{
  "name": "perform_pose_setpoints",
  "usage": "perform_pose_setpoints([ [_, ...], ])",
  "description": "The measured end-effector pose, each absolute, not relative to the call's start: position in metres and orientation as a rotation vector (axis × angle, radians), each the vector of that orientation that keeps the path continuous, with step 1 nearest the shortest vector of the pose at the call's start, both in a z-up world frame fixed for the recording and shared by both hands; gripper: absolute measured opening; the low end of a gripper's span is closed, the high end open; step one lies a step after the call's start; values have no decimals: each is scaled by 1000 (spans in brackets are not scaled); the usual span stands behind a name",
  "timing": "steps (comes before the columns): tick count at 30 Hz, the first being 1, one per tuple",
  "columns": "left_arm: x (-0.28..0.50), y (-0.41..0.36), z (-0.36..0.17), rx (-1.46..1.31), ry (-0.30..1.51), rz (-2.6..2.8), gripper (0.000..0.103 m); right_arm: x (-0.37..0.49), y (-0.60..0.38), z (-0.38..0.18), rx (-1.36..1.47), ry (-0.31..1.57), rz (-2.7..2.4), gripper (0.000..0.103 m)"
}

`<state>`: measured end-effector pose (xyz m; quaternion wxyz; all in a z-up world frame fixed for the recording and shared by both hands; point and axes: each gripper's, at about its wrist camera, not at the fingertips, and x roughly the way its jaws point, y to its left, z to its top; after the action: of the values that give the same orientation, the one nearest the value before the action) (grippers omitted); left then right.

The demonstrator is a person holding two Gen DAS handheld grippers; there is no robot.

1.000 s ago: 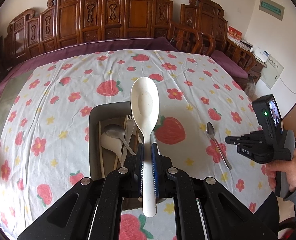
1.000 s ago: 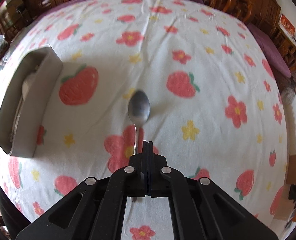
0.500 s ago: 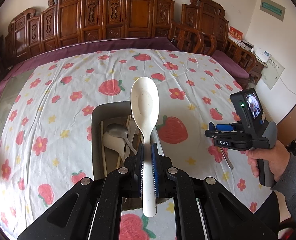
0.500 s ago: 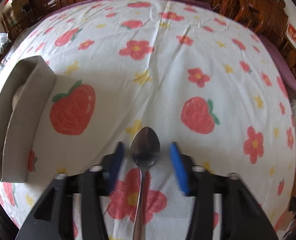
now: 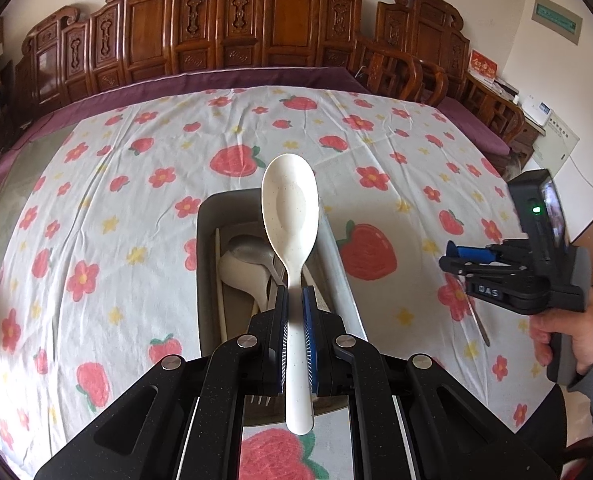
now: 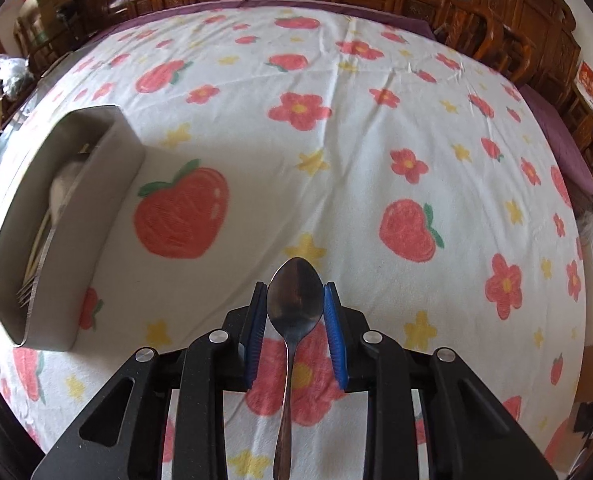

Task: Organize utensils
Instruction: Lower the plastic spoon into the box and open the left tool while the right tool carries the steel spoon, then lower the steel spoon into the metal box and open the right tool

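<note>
My left gripper [image 5: 294, 292] is shut on the handle of a white plastic spoon [image 5: 290, 200], bowl pointing away, held over a grey tray [image 5: 206, 264]. The tray holds a metal spoon [image 5: 252, 250], a white spoon [image 5: 244, 276], chopsticks and a fork. In the right wrist view my right gripper [image 6: 295, 286] points down at a metal spoon [image 6: 294, 304] lying on the cloth. Its jaws are closing, blue pads just beside the spoon's bowl, no squeeze visible. The left wrist view shows the right gripper [image 5: 452, 258] over that spoon's handle [image 5: 478, 320].
A white tablecloth [image 6: 356, 152] with strawberries and flowers covers the table. The grey tray [image 6: 96, 208] stands left of the right gripper. Carved wooden chairs [image 5: 256, 28] ring the far side. A person's hand [image 5: 568, 336] holds the right gripper at the table's right edge.
The right gripper went from shut above the metal spoon to wide open around its bowl, then narrowed and came down closer. The left gripper and white spoon stayed still.
</note>
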<state>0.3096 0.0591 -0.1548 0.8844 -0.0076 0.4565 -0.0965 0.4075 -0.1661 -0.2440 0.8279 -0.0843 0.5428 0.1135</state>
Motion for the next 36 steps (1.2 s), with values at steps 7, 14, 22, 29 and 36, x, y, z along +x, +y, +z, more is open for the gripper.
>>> perform_pose_setpoints([
  [7,319,66,-169,2,970,-170,7,389,-140,-191,-172,1067,345,30],
  [14,334,69,-177,-2,987,-150,7,393,-97,-144,-142,983,447,31],
  [22,322,92,-168,-21,953,-112,21,412,-47,-140,-83,965,518,31],
  [29,303,127,-162,-24,943,-46,21,418,-6,-152,-62,991,563,31],
  [36,292,139,-155,-8,932,-15,22,416,13,-161,-106,1006,549,35],
])
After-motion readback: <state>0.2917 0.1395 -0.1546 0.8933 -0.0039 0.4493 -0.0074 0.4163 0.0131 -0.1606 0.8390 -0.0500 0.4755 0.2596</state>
